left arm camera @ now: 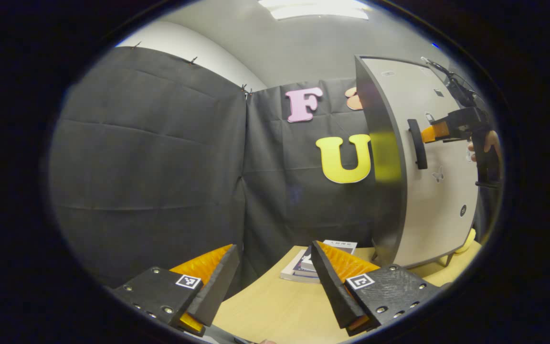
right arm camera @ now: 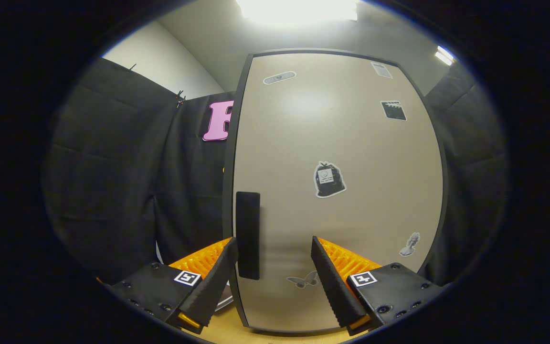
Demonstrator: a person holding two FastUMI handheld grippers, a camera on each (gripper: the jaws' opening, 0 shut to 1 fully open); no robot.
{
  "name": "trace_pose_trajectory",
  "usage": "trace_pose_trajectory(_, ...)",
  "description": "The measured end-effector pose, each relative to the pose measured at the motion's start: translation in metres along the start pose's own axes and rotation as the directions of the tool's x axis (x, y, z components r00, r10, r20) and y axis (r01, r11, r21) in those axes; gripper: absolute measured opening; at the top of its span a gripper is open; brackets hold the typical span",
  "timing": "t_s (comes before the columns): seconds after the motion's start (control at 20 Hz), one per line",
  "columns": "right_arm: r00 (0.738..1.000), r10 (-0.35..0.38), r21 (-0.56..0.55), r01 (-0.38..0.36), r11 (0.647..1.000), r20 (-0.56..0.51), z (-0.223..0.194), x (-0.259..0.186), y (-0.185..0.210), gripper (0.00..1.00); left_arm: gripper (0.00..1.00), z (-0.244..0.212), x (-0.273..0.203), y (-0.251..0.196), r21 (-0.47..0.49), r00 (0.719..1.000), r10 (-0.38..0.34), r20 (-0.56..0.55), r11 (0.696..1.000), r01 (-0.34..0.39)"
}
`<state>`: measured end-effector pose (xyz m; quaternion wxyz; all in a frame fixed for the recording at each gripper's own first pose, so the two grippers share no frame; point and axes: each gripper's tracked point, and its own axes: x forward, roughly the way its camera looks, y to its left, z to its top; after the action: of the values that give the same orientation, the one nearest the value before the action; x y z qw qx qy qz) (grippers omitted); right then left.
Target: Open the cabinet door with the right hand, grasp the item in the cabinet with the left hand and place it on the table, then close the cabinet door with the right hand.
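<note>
The cabinet stands on the table at the right of the left gripper view, its beige door lying flat against the body. My right gripper, held by a hand, reaches the black vertical handle. In the right gripper view the door is close ahead. The handle stands between the open fingers of my right gripper, right beside the left finger. My left gripper hovers open over the table with nothing in it. The inside of the cabinet is hidden.
A small stack of books lies on the wooden table left of the cabinet's foot. Something yellow peeks out low behind the cabinet's right corner. Black cloth walls close off the back and left.
</note>
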<state>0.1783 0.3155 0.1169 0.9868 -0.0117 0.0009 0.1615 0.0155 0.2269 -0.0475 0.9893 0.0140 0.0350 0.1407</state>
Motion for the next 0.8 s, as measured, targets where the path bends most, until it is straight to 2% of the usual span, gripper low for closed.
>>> trace_pose_trajectory(0.25, 0.999, 0.016, 0.006, -0.016, 1.0, -0.028, -0.007, 0.022, 0.022, 0.97, 0.94, -0.019, 0.01, 0.013, -0.002, 0.999, 0.014, -0.03, 1.0, -0.014)
trace_pose_trajectory(0.3, 0.999, 0.01, 0.005, -0.01, 1.0, -0.034, -0.008, 0.026, 0.023, 0.93, 0.94, -0.021, 0.012, 0.014, -0.002, 0.999, 0.018, -0.034, 1.0, -0.018)
trace_pose_trajectory(0.35, 0.999, 0.011, 0.005, -0.011, 1.0, -0.043, -0.01, 0.03, 0.027, 0.83, 0.94, -0.023, 0.013, 0.016, -0.003, 0.999, 0.023, -0.04, 1.0, -0.023)
trace_pose_trajectory(0.45, 0.998, 0.006, 0.001, -0.006, 1.0, -0.064, -0.014, 0.037, 0.029, 0.76, 0.94, -0.025, 0.015, 0.018, -0.015, 0.999, 0.019, -0.046, 1.0, -0.019)
trace_pose_trajectory(0.55, 0.996, -0.001, -0.002, 0.001, 1.0, -0.088, -0.019, 0.042, 0.031, 0.77, 0.94, -0.025, 0.016, 0.019, -0.018, 0.999, 0.014, -0.045, 1.0, -0.014)
trace_pose_trajectory(0.6, 0.995, -0.029, -0.002, 0.029, 1.0, -0.097, -0.022, 0.045, 0.026, 0.69, 0.93, -0.025, 0.016, 0.019, -0.017, 0.999, 0.012, -0.045, 1.0, -0.013)
trace_pose_trajectory(0.65, 0.994, -0.018, 0.011, 0.019, 1.0, -0.107, -0.023, 0.046, 0.029, 0.42, 0.93, -0.026, 0.017, 0.019, -0.017, 0.999, 0.01, -0.044, 1.0, -0.011)
trace_pose_trajectory(0.7, 0.992, -0.013, 0.022, 0.015, 1.0, -0.126, -0.026, 0.046, 0.029, 0.4, 0.94, -0.027, 0.017, 0.018, -0.018, 0.999, 0.008, -0.045, 1.0, -0.009)
trace_pose_trajectory(0.75, 0.991, -0.027, 0.034, 0.032, 0.999, -0.127, -0.027, 0.051, 0.027, 0.46, 0.94, -0.026, 0.018, 0.019, -0.021, 0.999, 0.007, -0.045, 1.0, -0.008)
trace_pose_trajectory(0.8, 0.991, -0.023, 0.031, 0.027, 0.999, -0.135, -0.025, 0.047, 0.028, 0.35, 0.94, -0.025, 0.019, 0.019, -0.026, 0.999, 0.005, -0.045, 1.0, -0.007)
